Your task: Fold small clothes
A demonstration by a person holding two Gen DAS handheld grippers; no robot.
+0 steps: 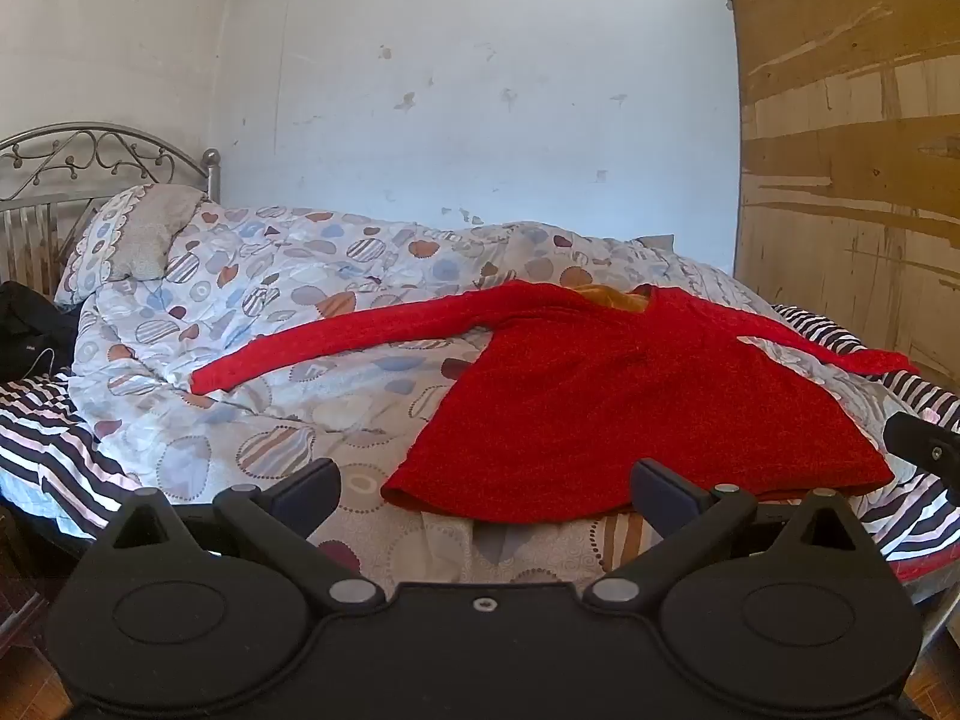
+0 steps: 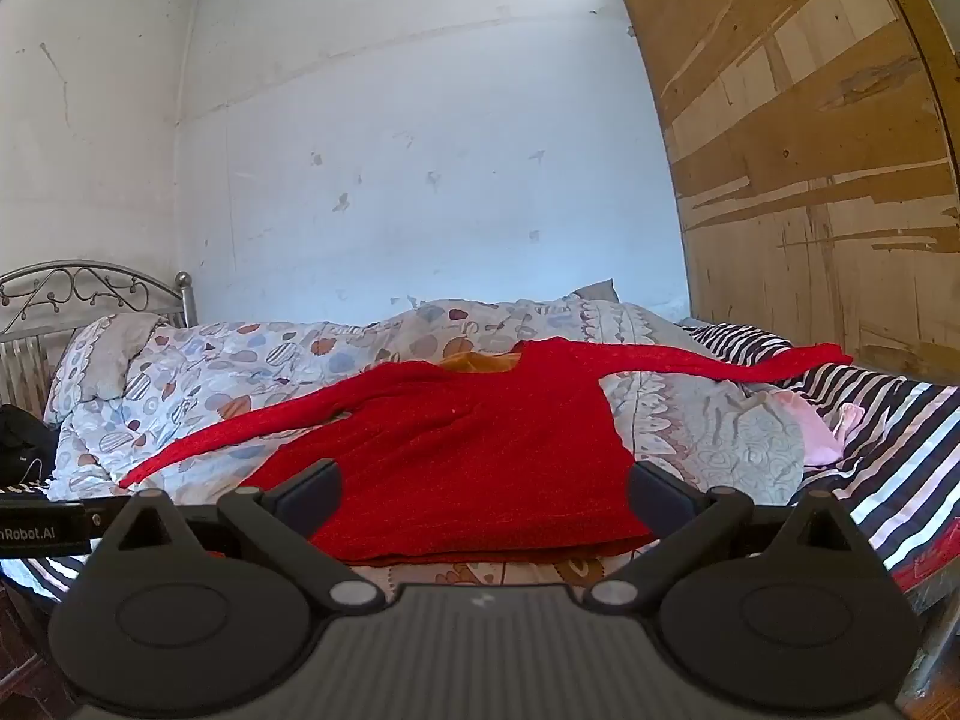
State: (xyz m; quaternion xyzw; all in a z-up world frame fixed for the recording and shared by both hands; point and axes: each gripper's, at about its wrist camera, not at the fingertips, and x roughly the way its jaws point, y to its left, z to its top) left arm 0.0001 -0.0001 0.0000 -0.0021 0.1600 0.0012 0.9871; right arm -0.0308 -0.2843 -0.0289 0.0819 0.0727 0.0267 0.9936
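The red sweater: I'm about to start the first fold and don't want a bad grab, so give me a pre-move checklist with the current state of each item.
1. Red sweater lies flat on the quilt, body spread: ok.
2. Both sleeves stretched outward, left sleeve and right sleeve: ok.
3. Left hand-held gripper open, holding nothing: ok.
4. Right hand-held gripper open, holding nothing: ok.
5. Hem within both grippers' span: ok for right; left sits toward the hem's left corner.
6. Cloth underneath free of snags: cannot tell.
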